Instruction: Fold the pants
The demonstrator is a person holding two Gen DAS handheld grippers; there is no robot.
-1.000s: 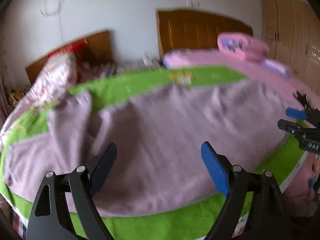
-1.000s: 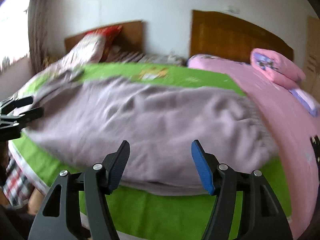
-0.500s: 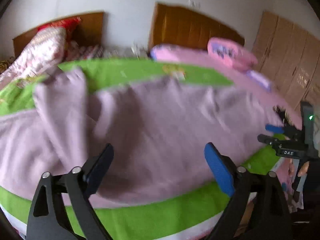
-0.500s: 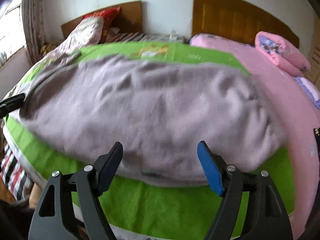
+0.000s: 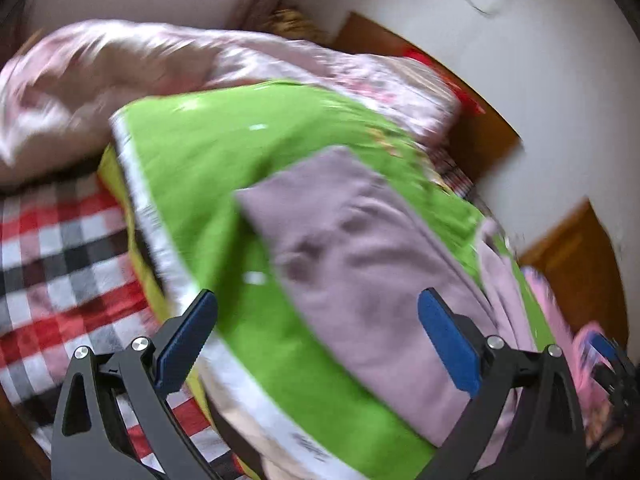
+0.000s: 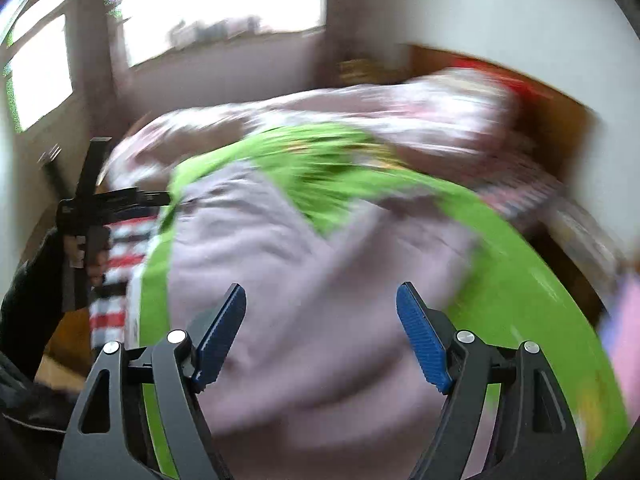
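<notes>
motion-blurred in both views | pants (image 5: 360, 248) waist end cut off behind right finger (image 5: 448, 344) in left view | near hem hidden below gripper frame in right view | bedding (image 6: 360, 120) pattern unreadable

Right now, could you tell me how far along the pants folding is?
Done: the mauve pants lie spread on the green blanket. In hand: nothing; the left gripper and right gripper hang open over the cloth. Left: every fold, since no neat fold shows yet, though blur hides detail.
</notes>
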